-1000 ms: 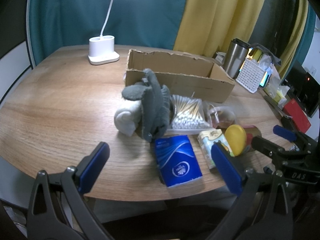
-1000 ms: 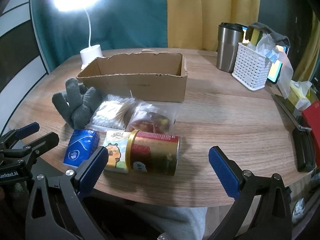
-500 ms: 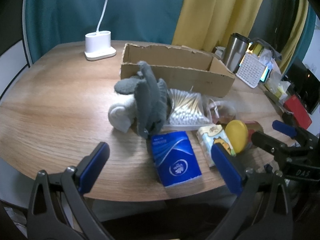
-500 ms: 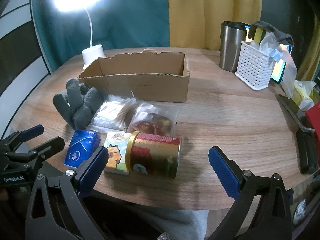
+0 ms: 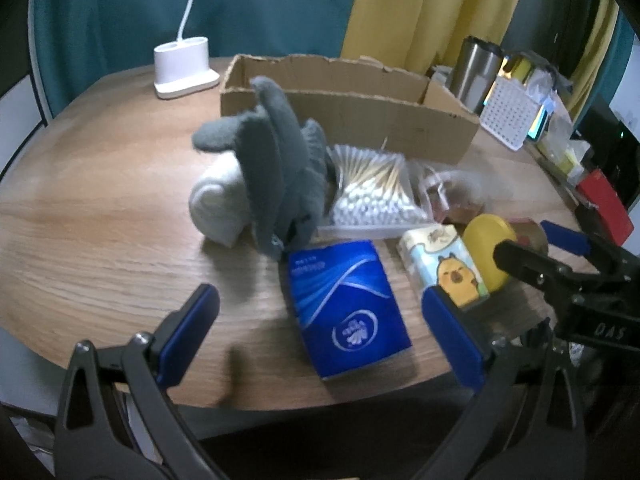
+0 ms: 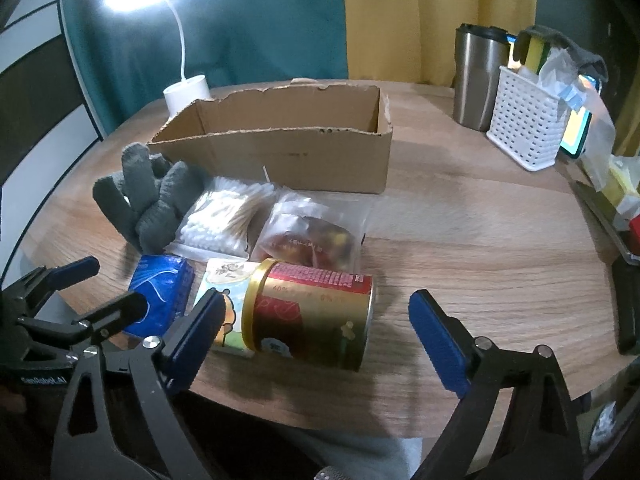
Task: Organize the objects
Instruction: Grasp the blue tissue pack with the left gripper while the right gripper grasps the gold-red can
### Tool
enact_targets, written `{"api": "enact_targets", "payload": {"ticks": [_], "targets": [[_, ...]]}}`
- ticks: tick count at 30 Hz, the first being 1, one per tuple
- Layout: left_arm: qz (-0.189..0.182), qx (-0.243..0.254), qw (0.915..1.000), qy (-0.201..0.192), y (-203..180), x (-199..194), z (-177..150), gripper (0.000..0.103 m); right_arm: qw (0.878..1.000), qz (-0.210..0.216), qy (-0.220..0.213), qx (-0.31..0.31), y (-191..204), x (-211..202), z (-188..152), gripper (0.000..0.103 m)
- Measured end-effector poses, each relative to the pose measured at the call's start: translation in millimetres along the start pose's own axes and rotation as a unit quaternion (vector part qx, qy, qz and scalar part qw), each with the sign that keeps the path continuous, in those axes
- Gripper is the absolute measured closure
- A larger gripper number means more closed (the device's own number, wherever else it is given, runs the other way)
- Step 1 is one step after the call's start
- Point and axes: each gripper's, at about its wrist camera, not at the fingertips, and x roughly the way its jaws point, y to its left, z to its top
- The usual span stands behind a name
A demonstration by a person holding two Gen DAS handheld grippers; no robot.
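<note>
An open cardboard box stands mid-table. In front of it lie grey gloves, a bag of cotton swabs, a snack bag, a blue tissue pack, a cartoon tissue pack and a red-gold can on its side with a yellow lid. My left gripper is open, just before the blue pack. My right gripper is open, its fingers either side of the can.
A white lamp base stands behind the box. A steel tumbler and a white perforated basket stand at the back right. Black and red items lie along the right edge. The table's front edge is close below both grippers.
Both grippers have moved forward toward the objects. The left one now sits closer to the blue tissue pack, the right one closer to the can. Both stay open.
</note>
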Motion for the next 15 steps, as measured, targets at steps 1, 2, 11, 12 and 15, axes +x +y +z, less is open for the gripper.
{"api": "enact_targets", "payload": {"ticks": [1, 2, 11, 12, 15], "targets": [[0.000, 0.001, 1.0000, 0.003, -0.9, 1.8, -0.2, 0.001, 1.000, 0.002, 0.001, 0.000, 0.1, 1.1, -0.1, 0.009], [0.001, 0.002, 1.0000, 0.005, -1.9, 3.8, -0.1, 0.001, 1.000, 0.004, 0.000, 0.000, -0.4, 1.9, 0.0, 0.012], [0.020, 0.025, 0.9993, 0.021, -10.8, 21.6, 0.2, 0.017, 1.000, 0.026, 0.000, 0.007, -7.5, 7.9, -2.6, 0.032], [0.023, 0.027, 0.9991, 0.022, -11.4, 22.2, 0.7, 0.017, 1.000, 0.026, -0.001, 0.006, -7.9, 7.9, -2.5, 0.032], [0.029, 0.039, 0.9986, 0.021, -14.7, 22.1, 1.1, 0.029, 1.000, 0.028, -0.004, 0.008, -9.8, 7.5, -3.1, 0.032]]}}
